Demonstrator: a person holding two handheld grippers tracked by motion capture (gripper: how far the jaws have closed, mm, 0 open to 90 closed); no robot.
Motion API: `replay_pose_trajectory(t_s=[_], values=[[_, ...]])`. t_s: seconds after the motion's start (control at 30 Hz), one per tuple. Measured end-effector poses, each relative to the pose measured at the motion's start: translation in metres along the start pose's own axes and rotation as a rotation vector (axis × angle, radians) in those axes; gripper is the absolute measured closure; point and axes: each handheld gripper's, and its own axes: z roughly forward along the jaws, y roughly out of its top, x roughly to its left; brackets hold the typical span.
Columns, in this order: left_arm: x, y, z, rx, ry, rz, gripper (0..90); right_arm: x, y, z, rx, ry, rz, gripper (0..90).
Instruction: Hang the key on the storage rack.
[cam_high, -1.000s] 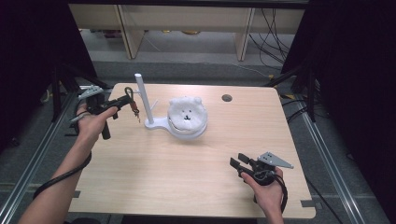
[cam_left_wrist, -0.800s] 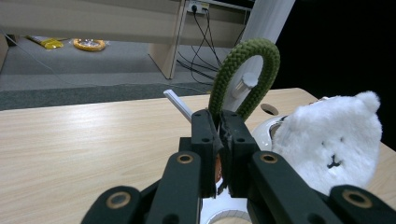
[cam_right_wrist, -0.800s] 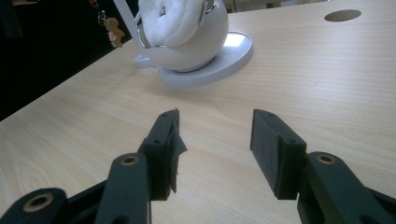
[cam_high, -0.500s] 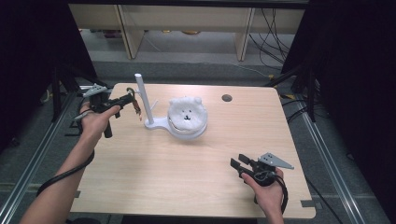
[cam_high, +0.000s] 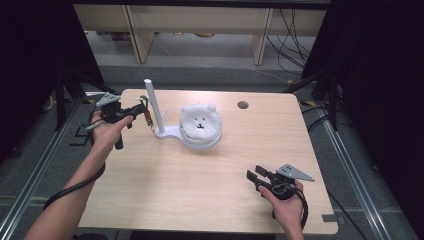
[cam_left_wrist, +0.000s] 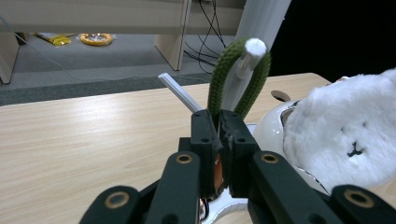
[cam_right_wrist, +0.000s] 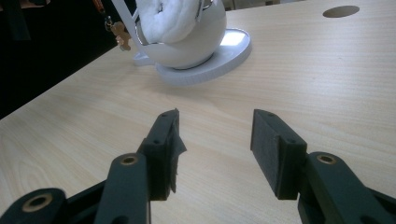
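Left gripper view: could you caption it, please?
Left gripper hooks a green cord loop over a white peg.

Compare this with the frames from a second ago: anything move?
Barely. The left gripper is still shut on the green cord loop, holding it at the white peg of the stand; any shift is slight. The right gripper stays open over the table, holding nothing. The plush bear sits as before in its white dish.

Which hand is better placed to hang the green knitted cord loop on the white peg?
Left: its tool already grips the green knitted cord loop at the white peg. The right tool sits open, far away.
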Motion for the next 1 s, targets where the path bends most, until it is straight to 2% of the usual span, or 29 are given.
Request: replay_pose_trajectory(t_s=[0.03, 0.2, 0.33, 0.47, 0.5, 0.53, 0.57, 0.6, 0.63, 0.67, 0.73, 0.77, 0.8, 0.9, 0.93, 1.0], values=[[0.000, -0.002, -0.001, -0.001, -0.004, 0.000, 84.1, 0.004, 0.000, -0.001, 0.016, 0.011, 0.049, 53.0], [-0.002, -0.005, -0.006, -0.001, -0.009, 0.025, 78.2, 0.003, 0.000, 0.000, 0.012, 0.006, 0.038, 53.0], [-0.002, -0.012, -0.014, 0.008, -0.009, 0.059, 71.6, 0.005, 0.000, -0.001, 0.026, 0.011, 0.055, 52.9], [-0.004, -0.019, -0.026, 0.004, 0.010, 0.089, 60.6, 0.003, 0.000, 0.000, 0.013, 0.006, 0.033, 52.8], [-0.004, -0.022, -0.029, 0.006, 0.015, 0.094, 57.1, 0.004, 0.000, -0.001, 0.011, 0.005, 0.050, 52.8], [-0.005, -0.025, -0.032, 0.011, 0.015, 0.098, 53.7, 0.004, 0.000, -0.001, 0.008, 0.001, 0.048, 52.8], [-0.006, -0.028, -0.034, 0.023, 0.013, 0.101, 50.7, -0.001, 0.001, -0.002, 0.001, -0.017, -0.012, 52.8], [-0.008, -0.032, -0.037, 0.027, 0.009, 0.105, 48.0, -0.001, 0.001, -0.002, 0.003, -0.012, 0.003, 52.7], [-0.009, -0.036, -0.040, 0.028, 0.010, 0.108, 45.7, -0.002, 0.001, -0.003, -0.001, -0.014, -0.005, 52.5], [-0.011, -0.040, -0.042, 0.029, 0.013, 0.113, 43.9, -0.001, 0.001, -0.003, 0.009, -0.013, 0.031, 52.4], [-0.014, -0.050, -0.047, 0.020, 0.014, 0.113, 40.8, -0.004, 0.001, -0.004, 0.001, -0.019, 0.005, 52.3], [-0.015, -0.055, -0.050, 0.026, 0.018, 0.115, 39.8, -0.005, 0.001, -0.005, 0.002, -0.036, 0.004, 52.3], [-0.017, -0.062, -0.052, 0.025, 0.018, 0.117, 39.1, -0.004, 0.000, -0.005, 0.002, -0.023, 0.031, 52.1], [-0.022, -0.082, -0.061, 0.017, 0.032, 0.099, 37.1, -0.008, -0.001, -0.005, -0.007, -0.040, 0.008, 52.0], [-0.024, -0.090, -0.062, 0.010, 0.032, 0.092, 36.1, -0.006, -0.001, -0.006, 0.010, -0.048, 0.050, 52.0], [-0.028, -0.105, -0.066, 0.017, 0.030, 0.089, 34.7, -0.011, -0.002, -0.005, -0.005, -0.040, 0.019, 51.7]])
